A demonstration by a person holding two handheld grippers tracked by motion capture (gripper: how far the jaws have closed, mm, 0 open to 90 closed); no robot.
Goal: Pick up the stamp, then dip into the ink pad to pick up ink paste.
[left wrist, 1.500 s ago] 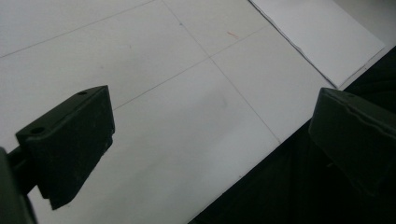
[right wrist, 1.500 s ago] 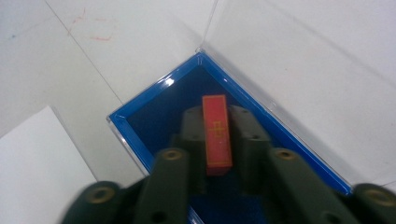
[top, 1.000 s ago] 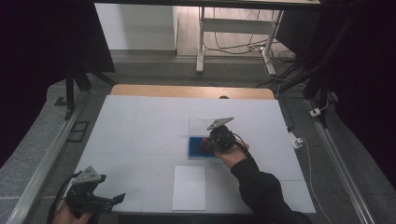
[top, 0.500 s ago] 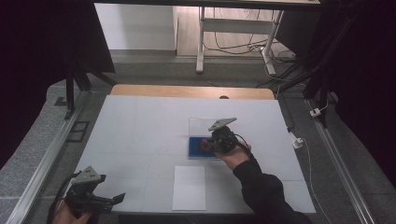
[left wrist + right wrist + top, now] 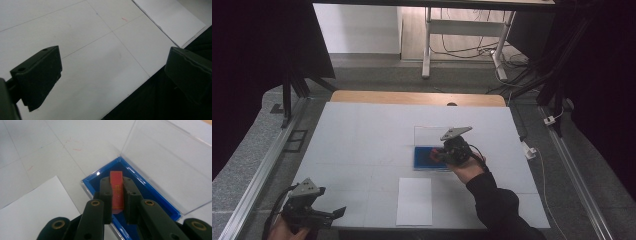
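Right gripper view: my right gripper (image 5: 117, 195) is clamped on a red block (image 5: 117, 191), one jaw against each long side. The block's long axis runs straight ahead along the jaws, its far end past the tips. It sits over the blue tray (image 5: 150, 192) of an open case, the clear lid (image 5: 170, 162) lying flat beyond. High view: my left gripper (image 5: 319, 212) rests well apart, jaws wide and empty, so the right hand is the nearer.
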